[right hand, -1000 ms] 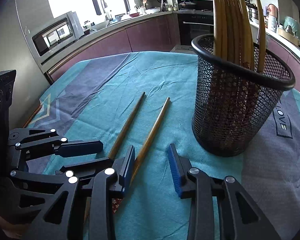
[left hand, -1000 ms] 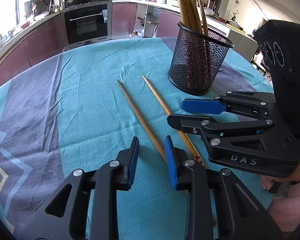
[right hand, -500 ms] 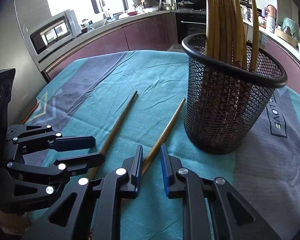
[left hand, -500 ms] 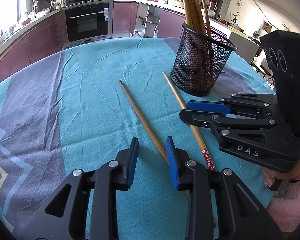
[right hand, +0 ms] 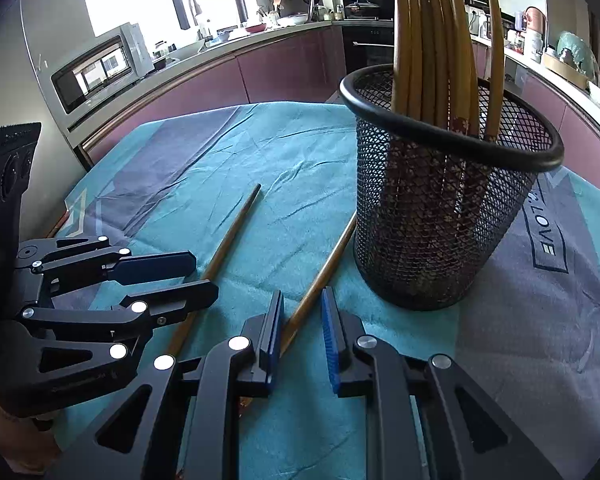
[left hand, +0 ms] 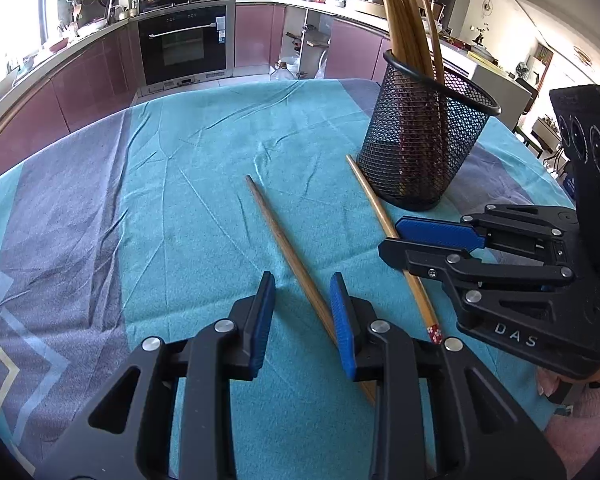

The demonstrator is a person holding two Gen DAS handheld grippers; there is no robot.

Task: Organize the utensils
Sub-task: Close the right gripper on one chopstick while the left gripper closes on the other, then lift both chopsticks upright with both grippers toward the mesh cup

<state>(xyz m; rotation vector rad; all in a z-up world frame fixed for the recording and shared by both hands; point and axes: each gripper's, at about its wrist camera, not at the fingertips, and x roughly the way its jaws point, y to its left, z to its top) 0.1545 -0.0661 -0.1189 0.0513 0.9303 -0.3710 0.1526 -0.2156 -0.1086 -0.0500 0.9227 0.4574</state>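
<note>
Teal cloth (left hand: pixel 204 208) covers the table, and two wooden chopsticks lie flat on it – the darker chopstick (left hand: pixel 288 252) sits between the spread blue pads of the left gripper (left hand: pixel 302 316), which do not touch it. The lighter chopstick (right hand: pixel 320 276) runs from the right gripper (right hand: pixel 300 332) toward one o'clock, its far tip just beside the foot of the black mesh cup (right hand: pixel 440 216) – the jaws stand slightly apart around it, and contact cannot be told. More chopsticks (right hand: pixel 432 40) stand upright in the cup.
</note>
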